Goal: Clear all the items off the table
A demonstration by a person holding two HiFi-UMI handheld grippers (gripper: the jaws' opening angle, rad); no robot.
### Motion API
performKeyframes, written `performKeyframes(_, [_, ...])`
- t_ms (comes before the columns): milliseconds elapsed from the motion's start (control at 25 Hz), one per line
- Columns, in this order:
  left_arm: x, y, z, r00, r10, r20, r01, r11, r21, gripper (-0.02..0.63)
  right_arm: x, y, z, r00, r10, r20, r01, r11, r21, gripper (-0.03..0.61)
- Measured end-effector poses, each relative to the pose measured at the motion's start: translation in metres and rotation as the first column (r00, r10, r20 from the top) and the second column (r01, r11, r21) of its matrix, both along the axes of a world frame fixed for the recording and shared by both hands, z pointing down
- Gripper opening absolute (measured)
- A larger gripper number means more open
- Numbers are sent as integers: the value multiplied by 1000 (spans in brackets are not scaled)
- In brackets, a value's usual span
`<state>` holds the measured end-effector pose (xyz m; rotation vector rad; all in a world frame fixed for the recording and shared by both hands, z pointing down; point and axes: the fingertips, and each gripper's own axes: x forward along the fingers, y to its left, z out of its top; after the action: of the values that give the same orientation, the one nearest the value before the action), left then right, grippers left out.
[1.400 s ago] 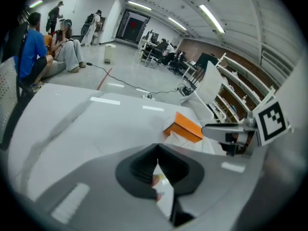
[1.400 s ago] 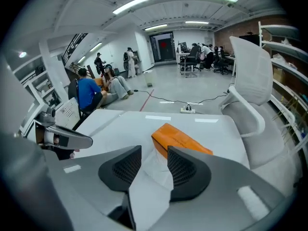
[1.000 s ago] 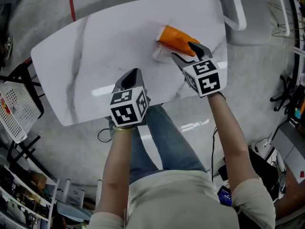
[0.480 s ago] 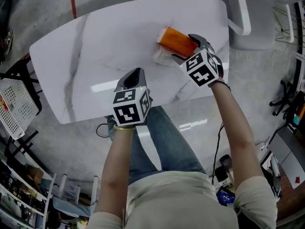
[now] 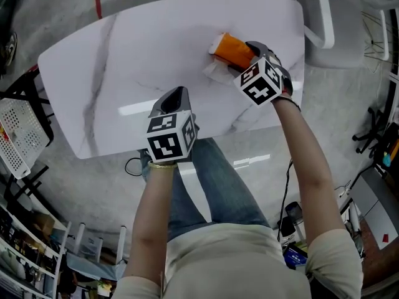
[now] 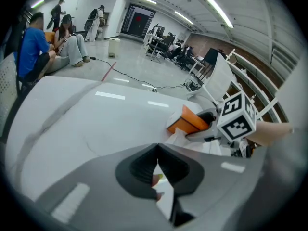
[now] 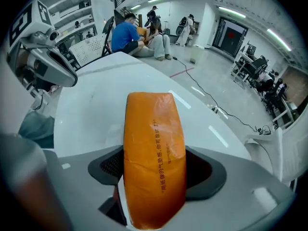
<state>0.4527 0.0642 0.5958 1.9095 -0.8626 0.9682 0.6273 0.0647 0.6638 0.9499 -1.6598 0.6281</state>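
Right gripper has just been closing its 2 jaws on the orange pack, and the pads now squeeze its sides, I think so it can be lifted away. It lies on a white tissue near the table's right end. Left gripper is pinched shut on nothing and hangs over the near edge, out of the way.

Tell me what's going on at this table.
A person stands at a white table with a tool in each hand. The right tool is down over an orange pack that lies on the table beside some crumpled white paper. The pack fills the gap between its jaws, which have just been closing. A firm grip can't be confirmed, and the pack isn't lifted yet. The left tool hovers near the table's front edge, jaws together and empty.
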Motion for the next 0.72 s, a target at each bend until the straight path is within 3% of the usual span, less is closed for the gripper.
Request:
performKeyframes(400, [-7, 0, -3, 1000, -5, 2, 5, 1000, 3, 8, -2, 2, 1, 1000, -8, -9, 8, 1000, -8, 264])
performKeyframes(720, [-14, -1, -6, 1000, -12, -2, 12, 1000, 12, 8, -11, 8, -6, 987, 150, 57, -149, 989, -22, 242])
